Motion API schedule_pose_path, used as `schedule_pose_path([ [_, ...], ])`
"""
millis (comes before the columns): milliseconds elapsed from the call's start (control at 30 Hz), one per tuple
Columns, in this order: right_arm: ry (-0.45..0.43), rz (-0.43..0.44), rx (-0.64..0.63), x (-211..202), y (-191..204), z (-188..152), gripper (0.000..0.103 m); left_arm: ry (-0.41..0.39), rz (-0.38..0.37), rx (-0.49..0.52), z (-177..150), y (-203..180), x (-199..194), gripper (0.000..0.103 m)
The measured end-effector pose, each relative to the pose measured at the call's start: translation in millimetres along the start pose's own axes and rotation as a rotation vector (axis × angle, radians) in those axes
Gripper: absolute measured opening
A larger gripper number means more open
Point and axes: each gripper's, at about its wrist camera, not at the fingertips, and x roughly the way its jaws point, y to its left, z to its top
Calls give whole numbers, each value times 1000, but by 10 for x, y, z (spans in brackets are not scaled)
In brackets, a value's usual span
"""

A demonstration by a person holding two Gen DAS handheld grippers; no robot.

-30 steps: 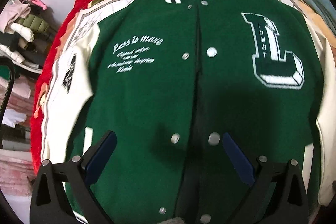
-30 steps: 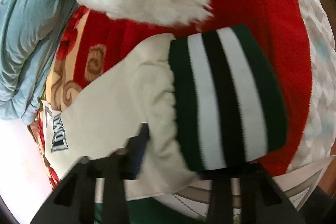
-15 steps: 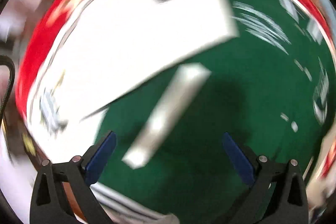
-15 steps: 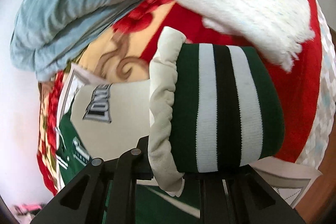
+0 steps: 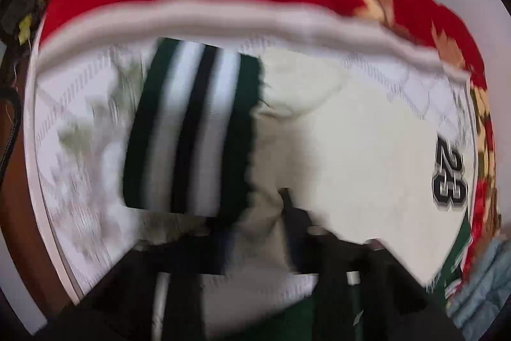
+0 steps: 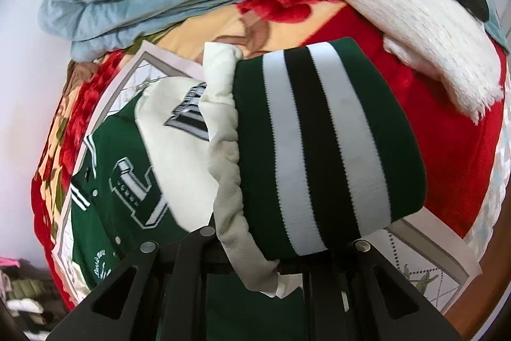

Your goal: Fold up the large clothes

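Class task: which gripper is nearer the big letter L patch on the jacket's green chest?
Right. The right gripper, clamping a striped cuff, has the L patch just leftward; the left gripper, at the other cuff, shows none.

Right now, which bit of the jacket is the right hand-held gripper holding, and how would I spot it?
Start at the red flowered blanket covering the bed, where the green jacket lies spread. Its cream sleeve rises toward the right hand-held gripper, which is shut on the cuff. Unlike the plain cream sleeve, the cuff is a ribbed knit band, dark green with two white stripes and one black.
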Motion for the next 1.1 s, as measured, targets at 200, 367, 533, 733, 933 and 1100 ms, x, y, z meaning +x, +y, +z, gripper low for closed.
schedule_pose_path([
  [200, -37, 32, -39, -183, 352, -90, 16, -155, 46, 86, 876, -184, -40, 17],
  [367, -31, 116, -112, -248, 974, -306, 15, -180, 84, 278, 1399, -645, -14, 21],
  [533, -36, 176, -265, -210, 1873, -621, 15, -247, 66, 471, 1351, -932, -294, 64],
  [733, 26, 195, -543, 205, 3261, -1341, 15, -293, 65, 539, 1197, -1044, -521, 90],
  [933, 143, 151, -902, 791, 4293, -2566, 15, -322, 82, 575, 976, -963, -732, 90],
  [1100, 269, 59, -1189, 1304, 4580, -3400, 19, -347, 115, 643, 778, -1034, -805, 90],
])
